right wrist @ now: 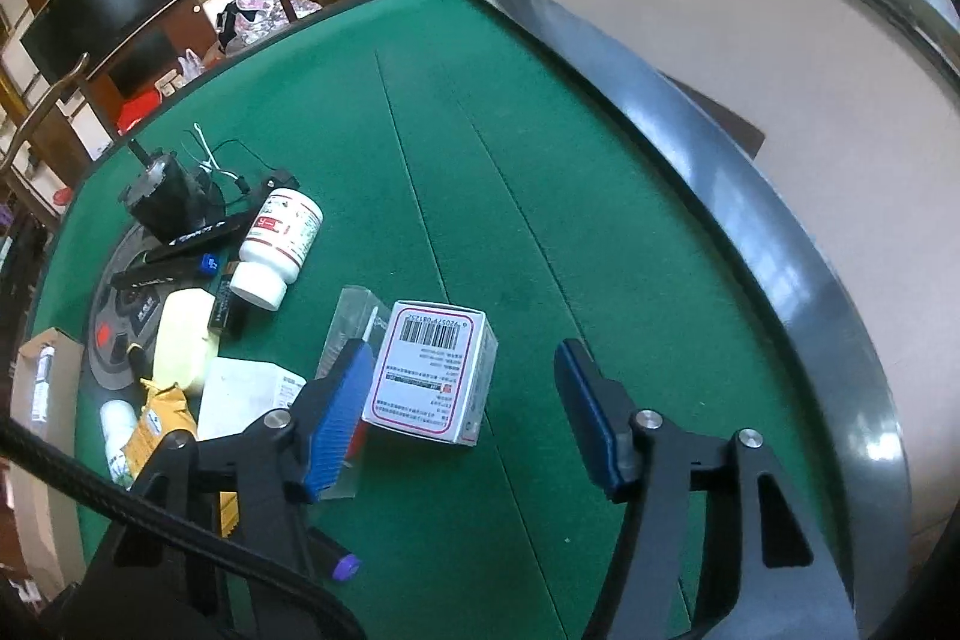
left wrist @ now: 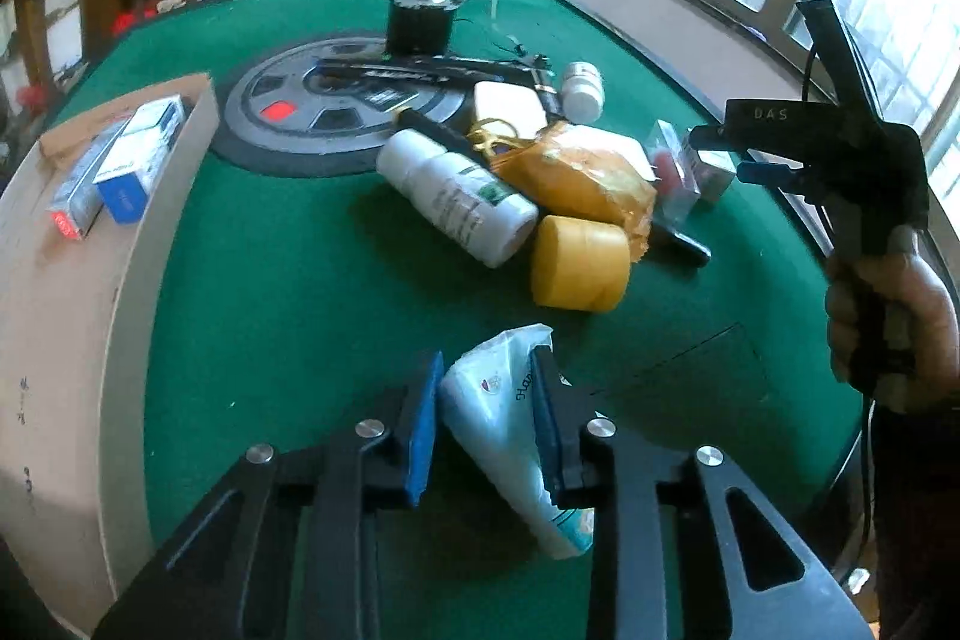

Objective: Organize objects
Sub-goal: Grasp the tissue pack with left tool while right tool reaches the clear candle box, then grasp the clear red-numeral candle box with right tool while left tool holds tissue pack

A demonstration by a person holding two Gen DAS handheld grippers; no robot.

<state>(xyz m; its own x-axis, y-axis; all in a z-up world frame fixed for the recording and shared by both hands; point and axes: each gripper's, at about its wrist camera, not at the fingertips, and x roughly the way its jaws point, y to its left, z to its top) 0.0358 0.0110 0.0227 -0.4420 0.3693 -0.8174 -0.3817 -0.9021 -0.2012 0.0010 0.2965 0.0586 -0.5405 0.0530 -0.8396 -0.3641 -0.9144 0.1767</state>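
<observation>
In the left wrist view, my left gripper [left wrist: 486, 394] is low over the green table [left wrist: 288, 292], its blue pads closed on a soft white and light-blue tissue pack [left wrist: 504, 418] that looks pinched between them. My right gripper [right wrist: 463, 351] stands open around a white carton with a barcode [right wrist: 432, 376]. Its left pad sits beside the carton's left side and its right pad is well apart. The left wrist view also shows the right gripper [left wrist: 726, 157], held by a hand [left wrist: 888, 304], above the small carton [left wrist: 714, 172] at the pile's right end.
A cardboard box [left wrist: 90, 292] holding small cartons stands at the left. The pile holds a white bottle [left wrist: 456, 196], yellow tape roll [left wrist: 579, 262], yellow bag [left wrist: 576, 172], red-labelled bottle [right wrist: 279, 244], black motor [left wrist: 418, 25] and purple-tipped pen [right wrist: 336, 565]. Grey table rim [right wrist: 780, 244] runs right.
</observation>
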